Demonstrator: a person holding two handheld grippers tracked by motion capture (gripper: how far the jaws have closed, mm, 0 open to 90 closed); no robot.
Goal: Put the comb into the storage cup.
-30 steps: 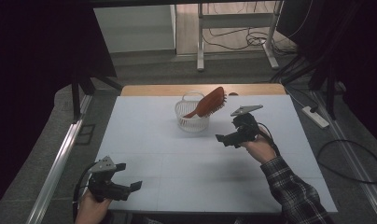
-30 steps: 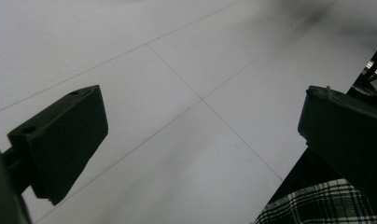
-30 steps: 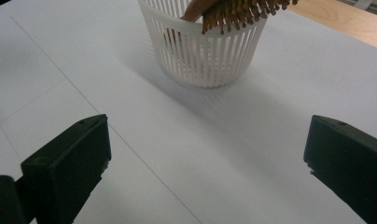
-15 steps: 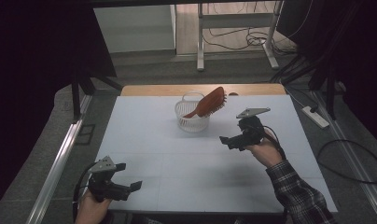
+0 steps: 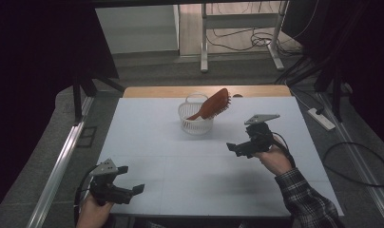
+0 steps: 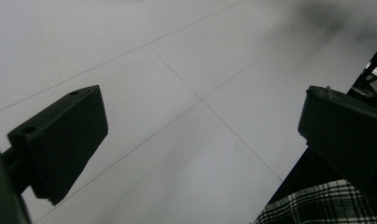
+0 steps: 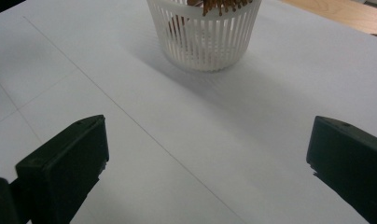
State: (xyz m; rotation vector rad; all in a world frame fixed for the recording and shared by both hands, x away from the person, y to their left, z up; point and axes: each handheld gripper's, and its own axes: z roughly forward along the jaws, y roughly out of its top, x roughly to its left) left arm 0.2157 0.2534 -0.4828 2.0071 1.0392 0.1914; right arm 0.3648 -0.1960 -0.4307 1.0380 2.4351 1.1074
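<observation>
White basket (image 5: 196, 118) is sitting near the far middle of the counter (image 5: 147, 142), with a brown hairbrush (image 5: 213, 104) leaning in it, bristled head sticking up past the rim toward the right. Right gripper (image 5: 238, 148) is hovering over the counter just right of the basket and nearer the person, fingers spread wide, gripping nothing. Left gripper (image 5: 133, 190) is sitting at the near left edge, well apart, fingers likewise spread and empty.

White worktop (image 5: 171, 166), faint grid lines across it, bare wooden strip along far edge. One white slatted basket (image 5: 196, 118) stands on it, toward the far middle.
</observation>
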